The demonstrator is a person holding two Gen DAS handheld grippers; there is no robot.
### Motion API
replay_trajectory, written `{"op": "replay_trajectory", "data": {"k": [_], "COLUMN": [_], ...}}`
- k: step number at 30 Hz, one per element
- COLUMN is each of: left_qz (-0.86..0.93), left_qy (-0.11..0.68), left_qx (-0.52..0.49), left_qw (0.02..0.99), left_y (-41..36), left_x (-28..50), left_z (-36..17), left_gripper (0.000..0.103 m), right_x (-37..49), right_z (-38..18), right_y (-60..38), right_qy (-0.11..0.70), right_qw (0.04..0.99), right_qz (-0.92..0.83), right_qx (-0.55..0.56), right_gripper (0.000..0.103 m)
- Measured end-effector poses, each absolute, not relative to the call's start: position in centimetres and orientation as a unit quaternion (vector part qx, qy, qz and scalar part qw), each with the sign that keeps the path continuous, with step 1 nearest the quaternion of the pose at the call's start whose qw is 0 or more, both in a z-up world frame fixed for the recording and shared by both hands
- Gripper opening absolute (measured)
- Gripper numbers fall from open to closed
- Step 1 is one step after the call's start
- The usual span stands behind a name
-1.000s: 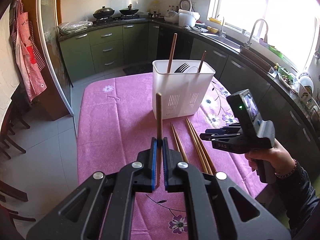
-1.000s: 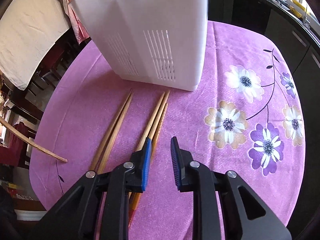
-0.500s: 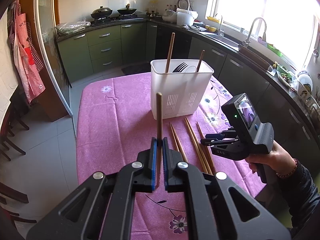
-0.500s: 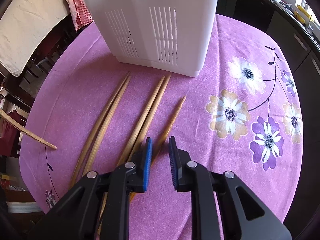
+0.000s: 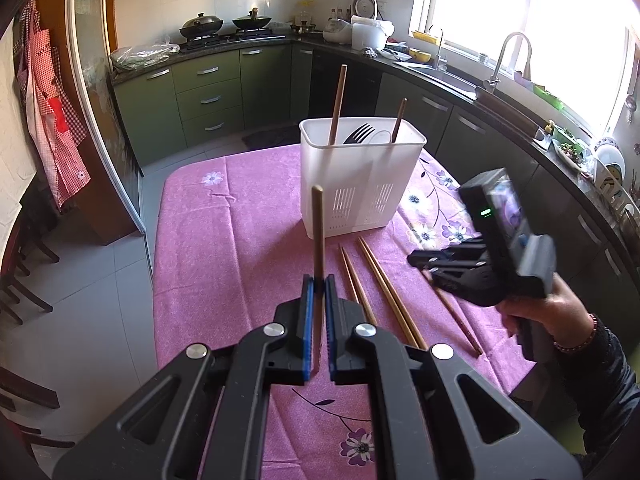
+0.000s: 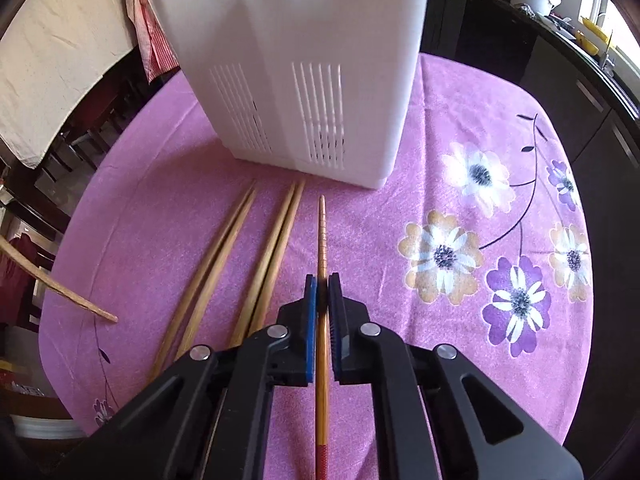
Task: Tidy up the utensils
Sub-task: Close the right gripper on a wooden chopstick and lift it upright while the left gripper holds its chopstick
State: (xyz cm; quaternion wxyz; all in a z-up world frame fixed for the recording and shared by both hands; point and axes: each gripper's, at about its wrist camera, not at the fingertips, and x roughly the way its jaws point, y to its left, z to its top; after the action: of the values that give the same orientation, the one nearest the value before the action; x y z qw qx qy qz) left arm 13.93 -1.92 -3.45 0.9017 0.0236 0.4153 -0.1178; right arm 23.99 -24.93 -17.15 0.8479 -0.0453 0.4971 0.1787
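Note:
My left gripper (image 5: 317, 280) is shut on a wooden chopstick (image 5: 318, 232) that points up above the table. My right gripper (image 6: 322, 280) is shut on a red-ended chopstick (image 6: 322, 240) lying on the pink cloth; it also shows in the left wrist view (image 5: 424, 266), low over the table. A white slotted utensil holder (image 5: 360, 184) stands behind, holding two chopsticks, a fork and a spoon; it fills the top of the right wrist view (image 6: 296, 80). Several more chopsticks (image 6: 240, 248) lie in pairs left of the right gripper.
The table (image 5: 224, 240) has a pink flowered cloth, and its edges drop to a tiled floor on the left. Green kitchen cabinets (image 5: 208, 92) and a sink counter (image 5: 500, 92) run behind and to the right. Dark chairs (image 5: 16, 280) stand at the far left.
My right gripper has shifted right from the chopstick pair, and its jaws have closed on the single red-ended chopstick. My left gripper still holds its chopstick upright.

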Motion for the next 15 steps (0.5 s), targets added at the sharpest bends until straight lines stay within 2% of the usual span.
{"op": "replay_trajectory", "data": {"k": [7,15], "left_qz": [-0.118,-0.119], "left_qy": [0.415,0.413], "left_qx": [0.026,0.029], "left_qw": [0.902,0.903], "left_y": [-1.8,-1.7], "left_x": [13.8,13.6], "left_z": [-3.4,-3.4], "left_gripper": [0.006,0.006], "right_x": [19.3,13.3], "right_z": [-9.0,-7.4], "right_y": [-28.1,-31.1], "right_qy": [0.362,0.323], "right_qw": [0.912,0.927], "right_qz": [0.192,0.189], "right_qx": [-0.002,0.004], "right_gripper": [0.007,0.007]}}
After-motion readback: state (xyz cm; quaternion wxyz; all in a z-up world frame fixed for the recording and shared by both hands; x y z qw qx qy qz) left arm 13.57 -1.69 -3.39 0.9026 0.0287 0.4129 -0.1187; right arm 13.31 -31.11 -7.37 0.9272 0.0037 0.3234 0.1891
